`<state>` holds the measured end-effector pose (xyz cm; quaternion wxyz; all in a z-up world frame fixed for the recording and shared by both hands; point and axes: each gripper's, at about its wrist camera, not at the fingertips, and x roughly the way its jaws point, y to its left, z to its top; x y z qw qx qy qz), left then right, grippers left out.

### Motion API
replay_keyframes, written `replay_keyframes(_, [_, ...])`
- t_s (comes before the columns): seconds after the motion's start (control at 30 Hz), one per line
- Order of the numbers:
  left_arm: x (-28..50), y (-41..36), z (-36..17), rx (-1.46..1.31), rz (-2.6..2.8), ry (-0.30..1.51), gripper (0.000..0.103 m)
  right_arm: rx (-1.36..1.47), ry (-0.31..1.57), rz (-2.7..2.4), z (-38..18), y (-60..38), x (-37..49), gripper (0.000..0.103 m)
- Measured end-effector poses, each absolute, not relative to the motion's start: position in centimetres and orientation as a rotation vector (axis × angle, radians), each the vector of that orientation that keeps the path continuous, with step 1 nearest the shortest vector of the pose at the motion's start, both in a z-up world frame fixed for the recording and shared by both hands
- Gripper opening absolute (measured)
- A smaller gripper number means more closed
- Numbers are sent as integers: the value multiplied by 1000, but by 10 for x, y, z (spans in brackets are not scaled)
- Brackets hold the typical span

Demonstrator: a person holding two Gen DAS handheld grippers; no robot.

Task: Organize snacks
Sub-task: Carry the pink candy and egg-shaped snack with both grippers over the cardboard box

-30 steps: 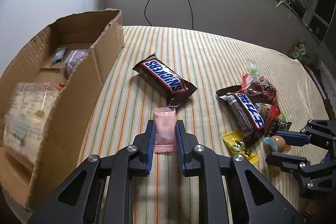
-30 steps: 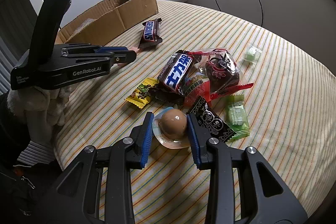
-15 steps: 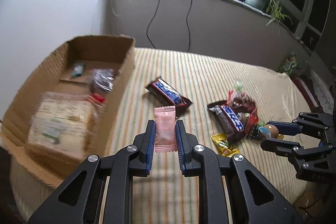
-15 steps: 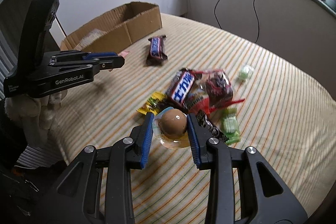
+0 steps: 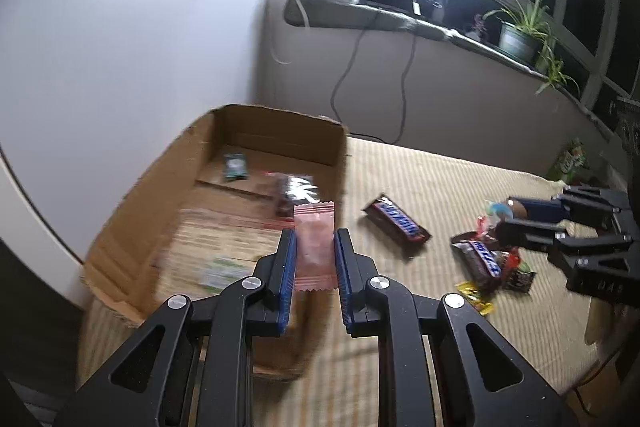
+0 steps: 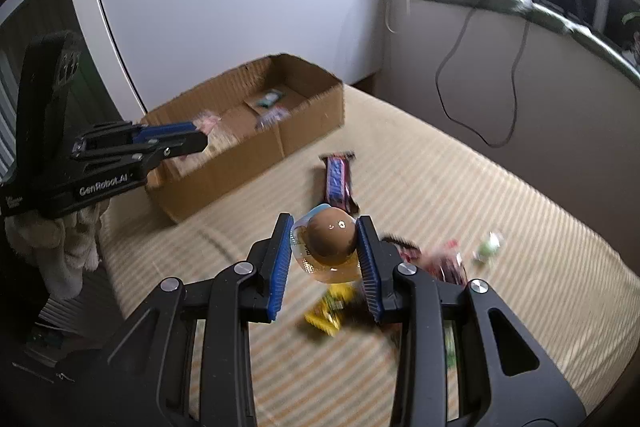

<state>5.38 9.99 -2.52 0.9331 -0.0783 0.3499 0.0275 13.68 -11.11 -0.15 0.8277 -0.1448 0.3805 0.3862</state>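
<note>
Snickers bar (image 5: 397,224) lies beside cardboard box (image 5: 340,163); snack pile (image 5: 490,263) farther right.

left claw (image 5: 314,259): matte black plastic frame with triangular cut-outs in each arm, four round silver screw heads across the linkage, and ribbed blue pads (image 5: 286,281) lining the inner faces of both fingers. right claw (image 6: 323,259): same black frame, silver screws and blue ribbed pads (image 6: 280,267). at the left edge of the right wrist view, the left claw's side shows white lettering "genrobot.ai" on its black body, a tall black block above it, and a pale fuzzy glove or sleeve (image 6: 60,247) below.
</note>
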Motion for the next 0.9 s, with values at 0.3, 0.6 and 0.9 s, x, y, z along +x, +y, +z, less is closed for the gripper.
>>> replay_keyframes(0.3, [49, 132, -31, -189, 111, 718, 18, -335, 788, 885, 6, -48, 157, 33])
replay_keyframes(0.6, [48, 146, -32, -190, 133, 717, 18, -372, 797, 929, -5, 6, 167, 33])
replay_keyframes(0.9, [52, 149, -33, -183, 138, 721, 18, -381, 824, 959, -19, 38, 177, 33])
